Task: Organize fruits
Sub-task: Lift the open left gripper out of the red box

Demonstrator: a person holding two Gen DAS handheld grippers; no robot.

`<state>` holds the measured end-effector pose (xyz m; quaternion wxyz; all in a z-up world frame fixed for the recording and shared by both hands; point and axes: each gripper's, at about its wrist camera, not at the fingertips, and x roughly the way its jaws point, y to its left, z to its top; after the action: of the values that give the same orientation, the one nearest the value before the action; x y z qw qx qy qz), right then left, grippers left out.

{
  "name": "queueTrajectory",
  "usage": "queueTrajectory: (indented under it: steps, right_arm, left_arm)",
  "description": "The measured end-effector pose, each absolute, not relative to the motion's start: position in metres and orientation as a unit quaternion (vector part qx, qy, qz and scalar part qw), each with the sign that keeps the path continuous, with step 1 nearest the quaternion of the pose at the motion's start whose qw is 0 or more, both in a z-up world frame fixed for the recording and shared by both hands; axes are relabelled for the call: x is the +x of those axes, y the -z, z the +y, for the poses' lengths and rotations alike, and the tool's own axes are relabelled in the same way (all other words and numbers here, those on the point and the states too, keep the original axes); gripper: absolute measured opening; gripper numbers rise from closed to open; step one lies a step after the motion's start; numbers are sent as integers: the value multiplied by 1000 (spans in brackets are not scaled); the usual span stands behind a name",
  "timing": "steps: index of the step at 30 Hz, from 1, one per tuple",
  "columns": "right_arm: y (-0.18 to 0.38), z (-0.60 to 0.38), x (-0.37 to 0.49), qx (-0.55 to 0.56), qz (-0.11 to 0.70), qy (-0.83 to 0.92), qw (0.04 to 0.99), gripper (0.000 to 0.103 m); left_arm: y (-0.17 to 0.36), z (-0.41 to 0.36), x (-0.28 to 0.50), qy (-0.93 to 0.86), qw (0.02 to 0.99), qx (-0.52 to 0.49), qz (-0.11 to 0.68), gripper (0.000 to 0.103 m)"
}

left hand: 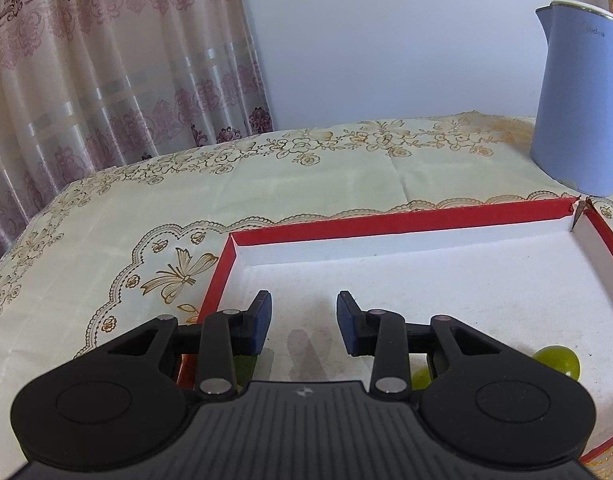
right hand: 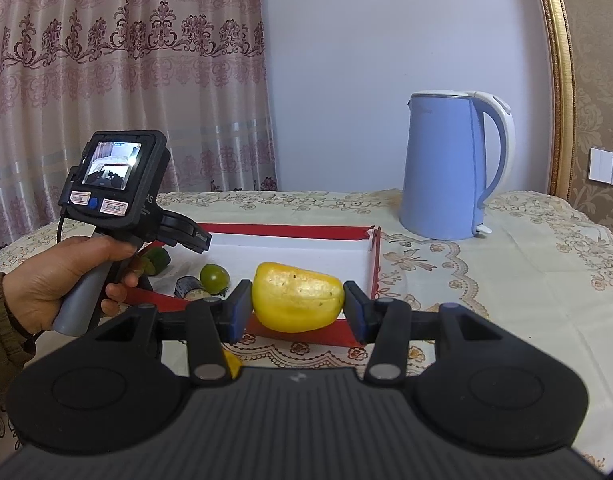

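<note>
A shallow red box [left hand: 386,222] with a white floor lies on the table; it also shows in the right wrist view [right hand: 290,231]. My left gripper [left hand: 304,318] is open and empty over the box's near left part. A green round fruit [left hand: 558,360] lies in the box to its right, and dark green pieces sit partly hidden under its fingers. My right gripper [right hand: 296,308] is shut on a yellow fruit [right hand: 296,298], held above the box's near edge. In that view a green tomato [right hand: 214,278], a dark striped piece [right hand: 188,286] and a green piece [right hand: 156,260] lie in the box near the hand-held left gripper [right hand: 194,238].
A blue electric kettle [right hand: 446,168] stands on the embroidered cream tablecloth [right hand: 506,280] behind the box's right corner; it also shows in the left wrist view [left hand: 578,108]. A patterned curtain [left hand: 86,72] hangs behind the table at left. A gold-framed panel [right hand: 558,80] is at right.
</note>
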<state>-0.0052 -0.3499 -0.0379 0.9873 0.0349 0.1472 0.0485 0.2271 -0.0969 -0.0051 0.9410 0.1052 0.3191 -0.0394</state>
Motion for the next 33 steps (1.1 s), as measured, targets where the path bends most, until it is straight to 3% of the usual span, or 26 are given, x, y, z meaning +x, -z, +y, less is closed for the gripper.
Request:
queueTrajectory:
  steps: [11,24,33]
  right_arm:
    - [38,-347,0,33,151,-49,987,46]
    - [40,-345,21,22,156,-54,986,46]
    - [36,-342,62,-1,161,-59,985,46]
  left_arm:
    - [6,-97,227,39,940,111,321,37]
    - [-8,-85,218,42,946,88,308,79]
    - [-41,-36,189,36,960,32,276,83]
